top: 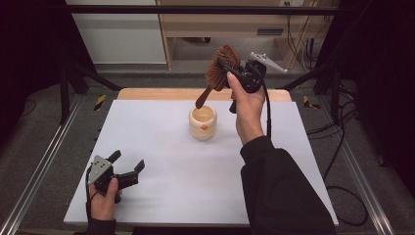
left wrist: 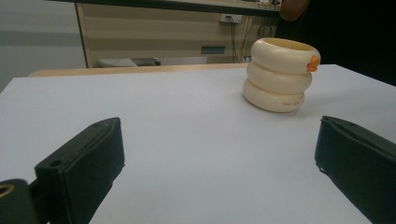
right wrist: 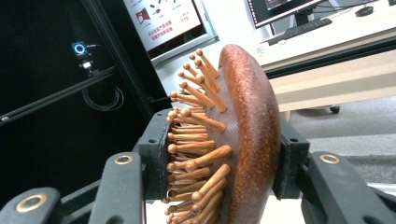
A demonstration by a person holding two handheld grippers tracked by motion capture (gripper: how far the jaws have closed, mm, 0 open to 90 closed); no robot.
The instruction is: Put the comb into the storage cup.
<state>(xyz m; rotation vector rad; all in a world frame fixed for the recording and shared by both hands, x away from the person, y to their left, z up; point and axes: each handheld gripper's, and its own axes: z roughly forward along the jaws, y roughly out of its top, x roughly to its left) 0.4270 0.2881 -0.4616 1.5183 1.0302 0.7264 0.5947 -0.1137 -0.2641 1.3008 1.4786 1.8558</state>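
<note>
The cup stands mid-table, the hairbrush held above it, the left gripper near-left.

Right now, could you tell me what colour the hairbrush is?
Reddish-brown wood, hairbrush, clearest in the right gripper view.

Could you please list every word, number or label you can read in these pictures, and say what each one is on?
"115": on the poster behind the hairbrush, beside red lines too blurred to read.
Small dark print on the bottom ring of the cream cup: too small to read.
Label on the cabinet behind the table: blurred, unreadable.
Monitor screen: unreadable.
</note>
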